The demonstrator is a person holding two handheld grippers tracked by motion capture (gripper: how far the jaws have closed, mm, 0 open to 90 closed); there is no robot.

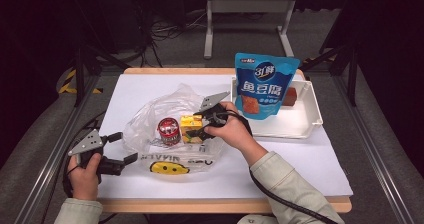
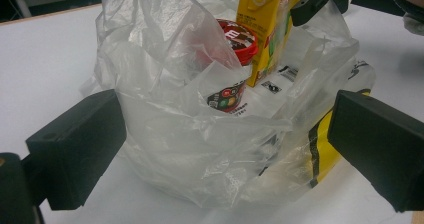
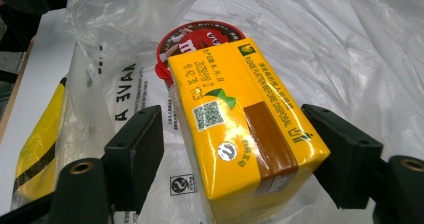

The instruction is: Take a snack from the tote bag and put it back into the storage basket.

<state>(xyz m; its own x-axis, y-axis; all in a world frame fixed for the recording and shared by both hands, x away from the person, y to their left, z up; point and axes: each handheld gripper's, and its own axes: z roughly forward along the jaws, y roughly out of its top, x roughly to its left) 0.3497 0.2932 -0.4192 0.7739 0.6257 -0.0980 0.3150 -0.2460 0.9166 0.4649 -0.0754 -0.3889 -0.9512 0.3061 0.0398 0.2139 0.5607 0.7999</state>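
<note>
A clear plastic bag (image 1: 150, 119) with a yellow and black print lies open on the white table. Inside it stand a red-lidded candy cup (image 1: 169, 130) and a yellow drink carton (image 1: 190, 126). My right gripper (image 1: 202, 124) reaches into the bag. In the right gripper view the carton (image 3: 240, 129) lies between its jaws: one jaw touches it, and a thin gap shows at the other. The cup (image 3: 200, 34) sits just behind. My left gripper (image 1: 122, 146) stands open at the bag's near left edge, and the bag's plastic (image 2: 200, 149) bulges between its wide jaws.
A blue snack pouch (image 1: 265, 84) stands upright in a white tray (image 1: 310, 119) at the back right, with a brown block (image 1: 291, 96) behind it. Bare white table (image 1: 300, 159) lies in front of the tray. The table's wooden front edge runs near both forearms.
</note>
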